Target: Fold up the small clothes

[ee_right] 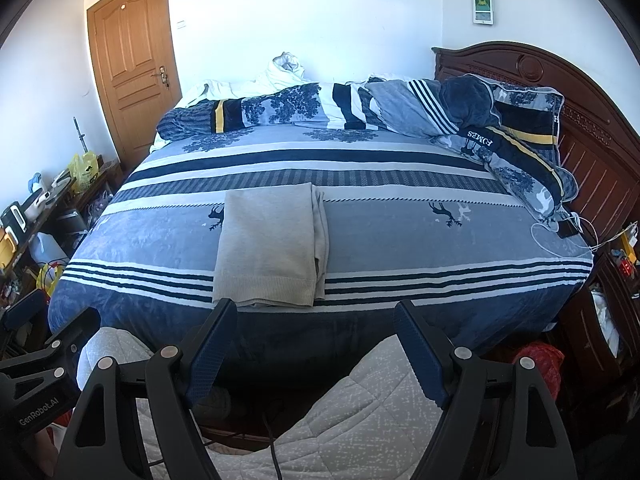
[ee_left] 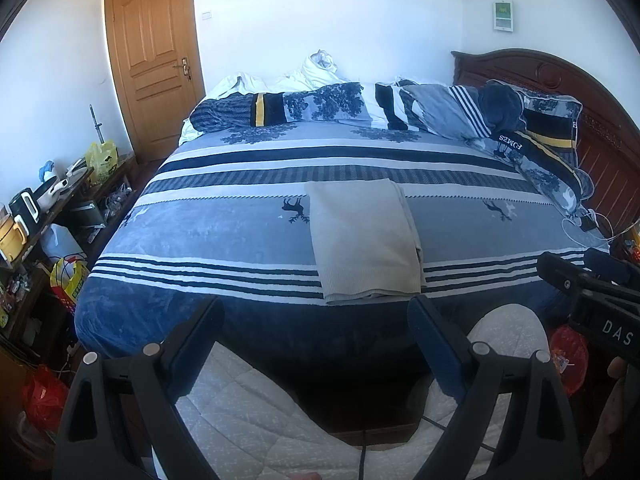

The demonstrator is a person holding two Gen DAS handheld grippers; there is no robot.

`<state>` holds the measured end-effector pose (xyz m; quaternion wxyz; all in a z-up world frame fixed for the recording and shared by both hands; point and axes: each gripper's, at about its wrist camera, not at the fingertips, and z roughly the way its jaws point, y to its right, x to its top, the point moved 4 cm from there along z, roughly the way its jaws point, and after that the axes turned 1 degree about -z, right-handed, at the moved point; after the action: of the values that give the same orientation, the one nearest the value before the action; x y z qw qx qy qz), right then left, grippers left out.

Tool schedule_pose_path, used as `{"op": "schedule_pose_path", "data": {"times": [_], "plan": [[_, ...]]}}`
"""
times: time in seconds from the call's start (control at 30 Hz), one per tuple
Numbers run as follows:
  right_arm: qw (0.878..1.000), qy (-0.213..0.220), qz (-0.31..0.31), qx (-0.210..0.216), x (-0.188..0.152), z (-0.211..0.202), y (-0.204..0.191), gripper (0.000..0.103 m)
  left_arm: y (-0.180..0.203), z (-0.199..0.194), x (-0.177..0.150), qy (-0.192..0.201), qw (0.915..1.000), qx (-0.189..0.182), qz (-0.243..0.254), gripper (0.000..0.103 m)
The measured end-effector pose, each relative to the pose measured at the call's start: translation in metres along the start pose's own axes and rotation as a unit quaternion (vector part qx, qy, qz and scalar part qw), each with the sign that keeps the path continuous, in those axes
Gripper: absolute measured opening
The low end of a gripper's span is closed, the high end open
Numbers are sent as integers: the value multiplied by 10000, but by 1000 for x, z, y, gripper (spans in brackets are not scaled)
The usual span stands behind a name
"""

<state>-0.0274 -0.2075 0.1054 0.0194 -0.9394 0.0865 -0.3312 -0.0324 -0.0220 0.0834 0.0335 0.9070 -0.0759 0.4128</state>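
A beige knitted garment lies folded into a flat rectangle on the blue striped bedspread, near the bed's front edge. My left gripper hovers short of that edge, just in front of the garment, open with nothing between its fingers. My right gripper is held the same way, open and empty, with the garment ahead and to its left. Each gripper shows at the edge of the other's view: the right gripper and the left gripper. Neither touches the cloth.
Rumpled quilts and pillows are piled along the bed's far side, by a dark wooden headboard. A phone with white cables lies at the right. A cluttered shelf stands left, a wooden door behind. A person's quilted trouser legs are below the grippers.
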Motion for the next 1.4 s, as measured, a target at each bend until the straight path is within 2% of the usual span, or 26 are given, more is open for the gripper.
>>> {"op": "schedule_pose_path", "data": {"times": [1.03, 1.4], "plan": [[10000, 6, -1, -19, -2, -3, -7, 84, -11, 2, -2, -50, 10000, -20, 12, 92], [10000, -44, -3, -15, 2, 11, -8, 84, -32, 28, 0, -215, 9997, 103, 37, 92]]}}
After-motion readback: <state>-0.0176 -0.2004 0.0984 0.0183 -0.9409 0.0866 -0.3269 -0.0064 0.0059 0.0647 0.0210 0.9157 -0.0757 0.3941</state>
